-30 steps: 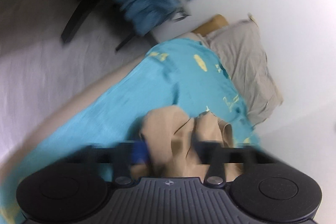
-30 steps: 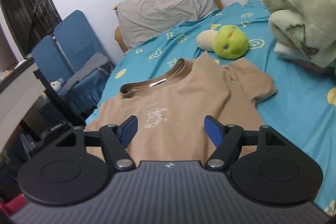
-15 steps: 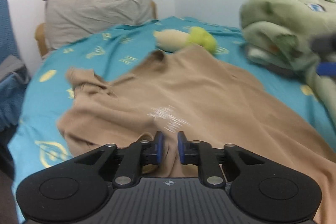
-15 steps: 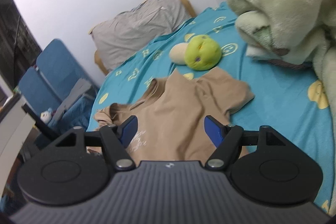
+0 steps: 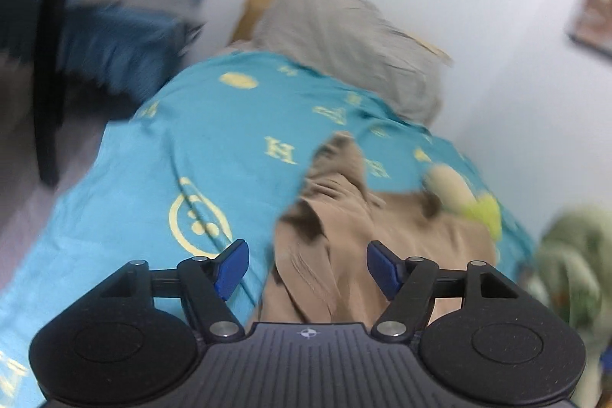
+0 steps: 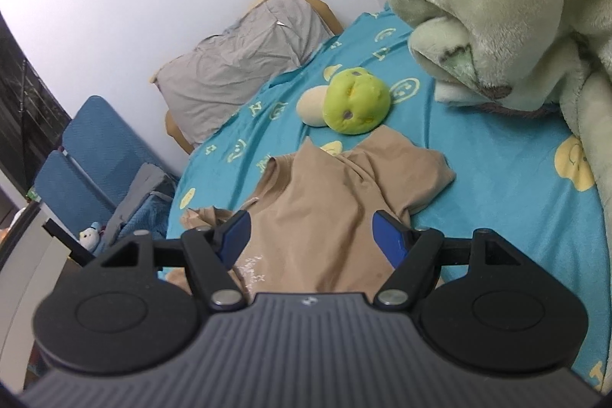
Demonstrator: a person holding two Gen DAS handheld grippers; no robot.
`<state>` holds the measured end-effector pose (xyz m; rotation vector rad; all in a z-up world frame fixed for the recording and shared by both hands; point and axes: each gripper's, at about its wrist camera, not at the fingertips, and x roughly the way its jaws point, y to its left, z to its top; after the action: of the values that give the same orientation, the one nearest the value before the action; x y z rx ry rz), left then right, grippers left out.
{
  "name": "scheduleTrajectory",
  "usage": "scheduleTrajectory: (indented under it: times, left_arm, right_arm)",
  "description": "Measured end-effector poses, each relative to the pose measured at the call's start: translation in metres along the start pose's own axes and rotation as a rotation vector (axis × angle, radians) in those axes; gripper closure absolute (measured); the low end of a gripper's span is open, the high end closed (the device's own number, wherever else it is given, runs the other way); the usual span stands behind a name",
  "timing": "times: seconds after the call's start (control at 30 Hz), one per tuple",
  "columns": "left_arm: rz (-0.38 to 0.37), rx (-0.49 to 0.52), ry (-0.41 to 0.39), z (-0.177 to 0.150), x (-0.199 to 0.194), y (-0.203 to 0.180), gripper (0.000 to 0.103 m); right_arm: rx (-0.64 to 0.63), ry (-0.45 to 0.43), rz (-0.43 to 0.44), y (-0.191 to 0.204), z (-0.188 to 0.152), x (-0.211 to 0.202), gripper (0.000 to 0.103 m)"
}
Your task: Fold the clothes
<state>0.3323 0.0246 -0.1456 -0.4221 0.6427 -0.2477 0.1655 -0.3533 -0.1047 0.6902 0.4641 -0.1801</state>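
The tan T-shirt (image 6: pixel 325 213) lies front-up on the teal bedsheet (image 6: pixel 497 186), near the bed's left edge. Its collar (image 6: pixel 273 171) points toward the grey pillow (image 6: pixel 237 71) at the head of the bed, so the long axis runs from the gripper toward the pillow, parallel to the bed's length. The right sleeve (image 6: pixel 424 174) lies spread flat on the sheet. The left sleeve (image 6: pixel 202 217) is bunched and crumpled at the shirt's left side, just beside the bed edge.

Open sheet lies to the right of the shirt, between the right sleeve and the large green plush (image 6: pixel 516 6), which bounds that side. A small yellow-green plush (image 6: pixel 354 102) sits just past the collar, close to or touching the shoulder seam; contact cannot be confirmed. Left of the bed edge stand blue chairs (image 6: pixel 84 155), with a drop to the floor between.

The right gripper (image 6: pixel 311 236) has its jaws spread wide, with nothing between them, positioned over the shirt's lower body. The shirt's hem is hidden beneath the gripper housing. A pale chest print (image 6: pixel 254 272) shows partly at the left finger.

The left wrist view is motion-blurred. The left gripper (image 5: pixel 308 268) also has its jaws spread wide and holds nothing; it sits over the shirt's (image 5: pixel 344 236) left edge, with bare sheet (image 5: pixel 172 148) to its left. Fabric folds here are hard to make out. The pillow (image 5: pixel 344 37) is visible ahead against the white wall (image 5: pixel 478 6).
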Motion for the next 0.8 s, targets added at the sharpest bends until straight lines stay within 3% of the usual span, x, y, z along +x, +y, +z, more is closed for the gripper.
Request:
scheduleTrajectory:
  times: [0.07, 0.1, 0.13, 0.17, 0.2, 0.3, 0.43, 0.57, 0.67, 0.73, 0.8]
  left_arm:
    - [-0.009, -0.081, 0.006, 0.007, 0.014, 0.005, 0.034]
    - [-0.022, -0.111, 0.009, 0.01, 0.019, 0.007, 0.045]
    - [-0.047, -0.111, 0.01, 0.012, 0.022, 0.006, 0.056]
    - [-0.07, -0.111, 0.012, 0.015, 0.026, 0.005, 0.09]
    - [-0.071, -0.077, 0.02, 0.019, 0.028, 0.002, 0.1]
    - [-0.053, 0.009, -0.029, 0.034, 0.02, -0.005, 0.101]
    - [0.016, 0.082, -0.086, 0.079, 0.0, 0.017, 0.101]
    - [0.249, 0.122, -0.11, 0.124, -0.001, 0.051, 0.101]
    - [0.431, 0.148, -0.073, 0.13, 0.01, 0.078, 0.101]
    - [0.406, 0.087, -0.066, 0.122, 0.007, 0.099, 0.098]
    - [0.359, 0.041, -0.06, 0.11, 0.001, 0.11, 0.088]
  right_arm:
    - [-0.007, 0.004, -0.008, -0.002, -0.001, 0.004, 0.03]
    - [-0.01, 0.005, -0.012, -0.002, -0.001, 0.006, 0.03]
    - [-0.013, 0.007, -0.017, -0.003, -0.002, 0.008, 0.03]
    - [-0.017, 0.011, -0.02, -0.003, -0.003, 0.01, 0.03]
    - [-0.021, 0.015, -0.023, -0.003, -0.004, 0.012, 0.03]
    - [-0.033, 0.025, -0.028, -0.002, -0.007, 0.015, 0.03]
    - [-0.059, 0.03, -0.034, 0.001, -0.011, 0.017, 0.03]
    - [-0.092, 0.03, -0.045, 0.005, -0.015, 0.019, 0.03]
    - [-0.107, 0.034, -0.06, 0.006, -0.017, 0.023, 0.03]
    - [-0.109, 0.04, -0.066, 0.007, -0.018, 0.026, 0.03]
    - [-0.115, 0.044, -0.071, 0.007, -0.019, 0.028, 0.03]
